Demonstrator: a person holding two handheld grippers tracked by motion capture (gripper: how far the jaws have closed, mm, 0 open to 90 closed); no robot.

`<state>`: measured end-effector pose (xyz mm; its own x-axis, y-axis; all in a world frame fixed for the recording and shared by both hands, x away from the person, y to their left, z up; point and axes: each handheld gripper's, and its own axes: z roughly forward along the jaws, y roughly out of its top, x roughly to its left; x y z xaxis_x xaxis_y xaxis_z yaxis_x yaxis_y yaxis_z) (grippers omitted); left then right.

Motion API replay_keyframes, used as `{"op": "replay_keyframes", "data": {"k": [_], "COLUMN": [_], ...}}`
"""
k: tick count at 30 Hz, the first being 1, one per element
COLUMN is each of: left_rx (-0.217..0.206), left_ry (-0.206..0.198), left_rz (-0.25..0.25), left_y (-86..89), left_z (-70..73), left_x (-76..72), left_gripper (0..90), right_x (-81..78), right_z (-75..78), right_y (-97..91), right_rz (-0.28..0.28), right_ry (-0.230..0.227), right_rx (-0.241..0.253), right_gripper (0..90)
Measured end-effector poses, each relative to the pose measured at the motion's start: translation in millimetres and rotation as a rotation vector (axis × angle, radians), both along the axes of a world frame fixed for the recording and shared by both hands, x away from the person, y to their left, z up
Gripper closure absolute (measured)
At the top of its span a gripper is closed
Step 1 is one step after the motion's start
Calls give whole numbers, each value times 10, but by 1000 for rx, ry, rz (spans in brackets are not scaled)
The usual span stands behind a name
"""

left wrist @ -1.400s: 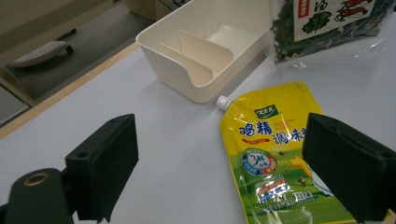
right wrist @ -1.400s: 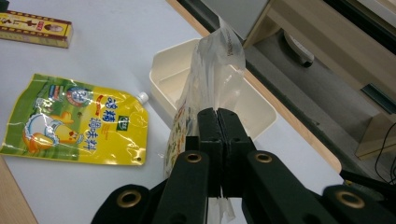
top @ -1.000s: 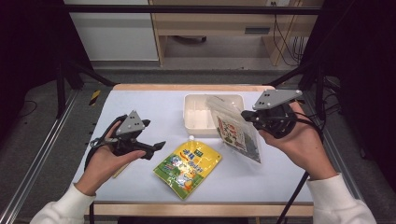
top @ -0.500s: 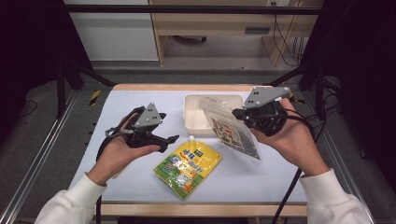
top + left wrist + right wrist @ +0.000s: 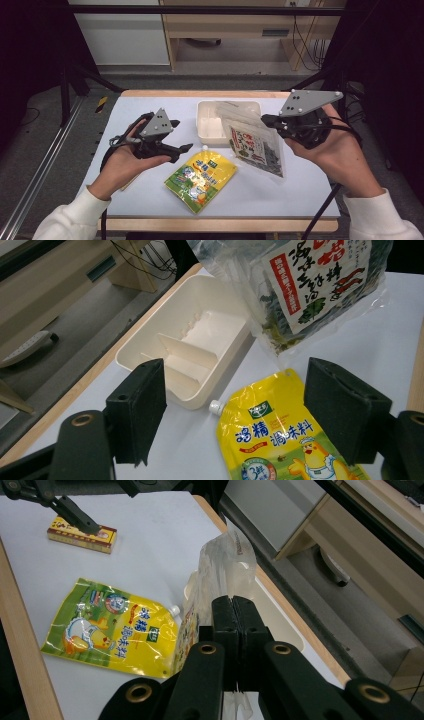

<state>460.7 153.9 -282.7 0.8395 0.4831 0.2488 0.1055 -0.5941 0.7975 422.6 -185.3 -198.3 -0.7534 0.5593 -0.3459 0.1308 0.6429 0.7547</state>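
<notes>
While the transfer of the clear seaweed packet (image 5: 256, 147) toward the white divided tray (image 5: 212, 125) is in hand, the scene reads from left to right as follows

At the left of the high view, the left gripper (image 5: 184, 148) is held in the person's left hand, clear of the table surface. Its jaws have just been closing but stand apart in the left gripper view, with nothing between them; the pads (image 5: 137, 415) frame the tray's near corner and the spout of the yellow chicken-seasoning pouch (image 5: 280, 440).

At lower centre, that pouch (image 5: 201, 179) lies flat on the white table (image 5: 310, 190), just below the tray (image 5: 200, 335) and apart from both grippers. A small red-and-yellow box (image 5: 82, 534) rests at the upper left of the right gripper view.

At the right, the right gripper (image 5: 266, 120) has its jaws pressed together on the upper edge of the packet (image 5: 222, 575), which hangs tilted, its lower part over the table beside the tray's right end.

Judged step: carrying the packet to the tray. The next move calls for shifting the packet leftward over a compartment, lowering it until it settles, then parting the jaws; the limp film may drape over the tray (image 5: 280, 620) wall
</notes>
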Motion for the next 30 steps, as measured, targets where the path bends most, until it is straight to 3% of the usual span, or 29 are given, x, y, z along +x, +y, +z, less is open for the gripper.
{"op": "replay_keyframes", "data": {"k": [4,7,13,19,26,30], "left_rx": [4,10,10,12,73,107], "left_ry": [-5,-11,-25,-41,-17,-19], "left_rz": [-16,-19,-30,-37,-92,-79], "left_y": [-65,-111,-151,-102,-89,-108], "left_z": [32,46,46,121,51,-32], "left_x": [-3,11,32,125,143,164], "left_gripper": [248,247,235,215,209,210], "right_x": [-49,-46,20,93,147,169], "right_z": [81,57,-85,-139,-156,-167], "right_y": [-19,41,293,571,809,894], "right_rz": [31,69,126,174,211,218], "right_ry": [6,29,66,72,80,83], "right_rx": [12,11,-23,-45,-59,-68], "right_gripper": [898,897,897,897,896,897]}}
